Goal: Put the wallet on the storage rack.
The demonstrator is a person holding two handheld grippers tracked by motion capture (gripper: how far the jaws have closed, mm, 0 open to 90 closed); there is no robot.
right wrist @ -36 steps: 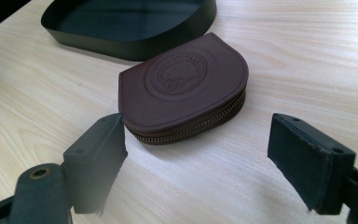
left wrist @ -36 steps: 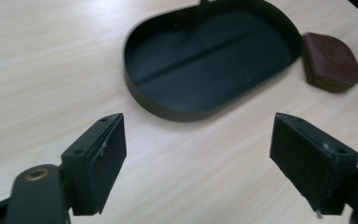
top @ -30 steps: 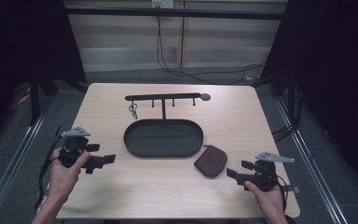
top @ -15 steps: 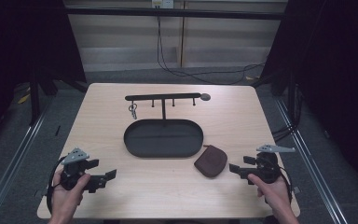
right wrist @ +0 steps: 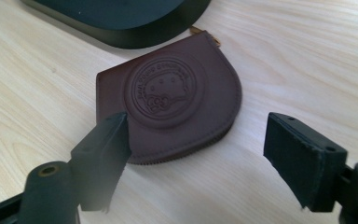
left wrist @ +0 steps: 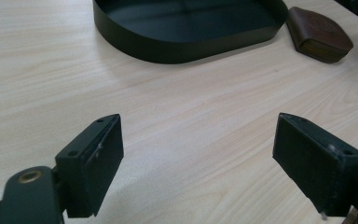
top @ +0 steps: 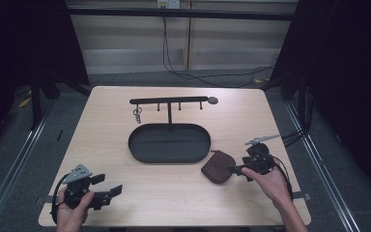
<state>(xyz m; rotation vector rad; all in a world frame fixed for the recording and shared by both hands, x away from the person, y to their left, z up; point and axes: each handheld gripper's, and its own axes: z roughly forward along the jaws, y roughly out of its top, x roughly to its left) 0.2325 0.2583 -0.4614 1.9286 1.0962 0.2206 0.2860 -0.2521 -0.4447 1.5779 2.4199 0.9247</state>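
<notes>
Right tool (right wrist: pixel 193 158) open beside pouch (right wrist: pixel 172 95).

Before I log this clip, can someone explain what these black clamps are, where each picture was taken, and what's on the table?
A person holds a two-jaw hand gripper in each hand; there is no robot arm. The high view looks down on the wooden table. The left gripper sits near the front left corner, open and empty. The right gripper, also open, points at a brown leather coin pouch beside a black oval tray. Behind the tray stands a black hook rack with a key ring hanging from it. The other two pictures come from cameras riding on each gripper, looking along its jaws. Nothing is held.
</notes>
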